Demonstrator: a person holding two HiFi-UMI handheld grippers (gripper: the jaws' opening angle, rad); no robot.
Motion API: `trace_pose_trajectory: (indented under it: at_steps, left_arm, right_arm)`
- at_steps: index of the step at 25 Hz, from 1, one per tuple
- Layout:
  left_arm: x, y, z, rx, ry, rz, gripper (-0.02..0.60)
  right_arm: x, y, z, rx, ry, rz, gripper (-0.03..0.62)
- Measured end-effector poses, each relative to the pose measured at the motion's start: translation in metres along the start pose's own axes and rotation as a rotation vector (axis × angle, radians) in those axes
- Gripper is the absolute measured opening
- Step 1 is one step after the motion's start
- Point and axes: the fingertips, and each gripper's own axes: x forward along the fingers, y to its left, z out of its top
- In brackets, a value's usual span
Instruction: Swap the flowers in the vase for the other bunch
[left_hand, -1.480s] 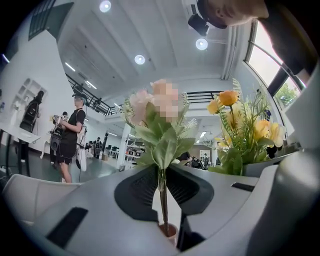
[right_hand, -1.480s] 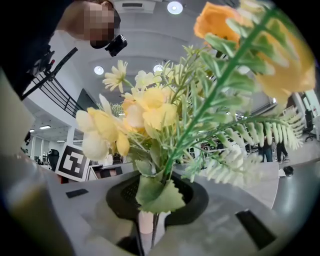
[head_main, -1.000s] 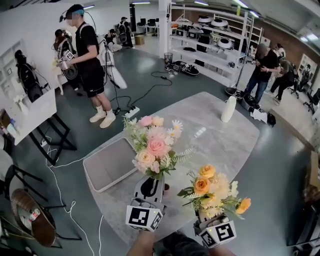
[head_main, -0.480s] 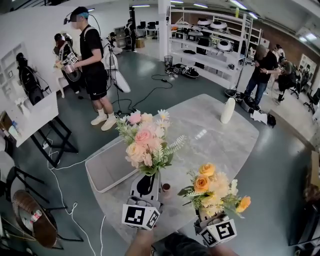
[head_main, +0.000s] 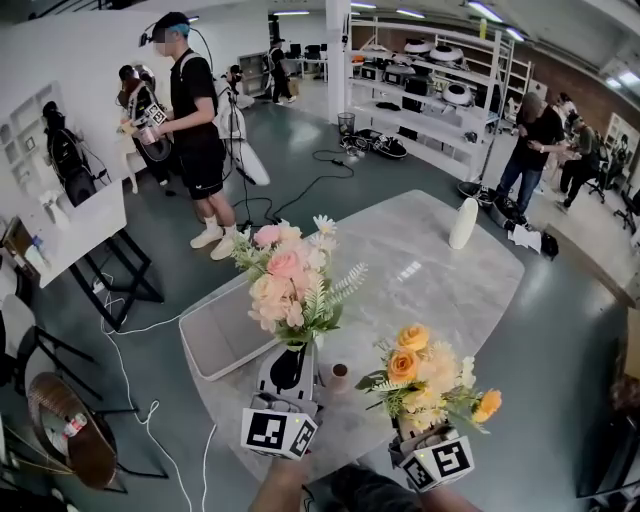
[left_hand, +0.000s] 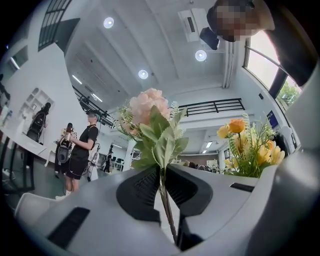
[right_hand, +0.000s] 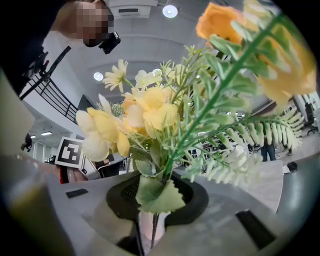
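My left gripper (head_main: 287, 372) is shut on the stems of a pink and cream flower bunch (head_main: 289, 281), held upright above the near part of the marble table (head_main: 440, 290). In the left gripper view its jaws (left_hand: 162, 187) pinch the thin stem below the pink bloom (left_hand: 147, 107). My right gripper (head_main: 425, 432) is shut on the stems of an orange and yellow bunch (head_main: 428, 378), also upright, to the right of the pink one. The right gripper view shows that stem between the jaws (right_hand: 155, 200). A tall white vase (head_main: 462, 222) stands with nothing in it at the table's far right edge.
A flat grey tray (head_main: 222, 328) lies on the table's left side. A small brown cup (head_main: 339, 372) sits between the two grippers. Cables trail on the floor at left. Several people stand around the room, one close beyond the table's far left.
The pink bunch in my left gripper has risen a little and drifted left. The orange bunch in my right gripper has stayed where it was.
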Motion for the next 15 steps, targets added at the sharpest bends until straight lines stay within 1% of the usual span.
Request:
trace_pose_trajectory:
  at_steps: [2,6,12,15]
  left_arm:
    - [-0.004,0.004,0.001,0.003,0.001,0.008,0.038]
    - [-0.023,0.024,0.005,0.008,0.001,0.024,0.037]
    - [-0.022,0.02,0.006,0.015,0.005,0.053,0.035]
    - [-0.033,0.03,0.01,0.032,0.003,0.055,0.036]
  right_arm:
    - [0.001,0.004,0.0,0.001,0.0,0.005,0.08]
    - [0.006,0.026,-0.007,-0.001,0.005,0.011,0.08]
    - [0.005,0.011,-0.001,0.002,-0.001,0.01,0.08]
    - [0.01,0.022,-0.003,0.003,-0.003,0.011,0.08]
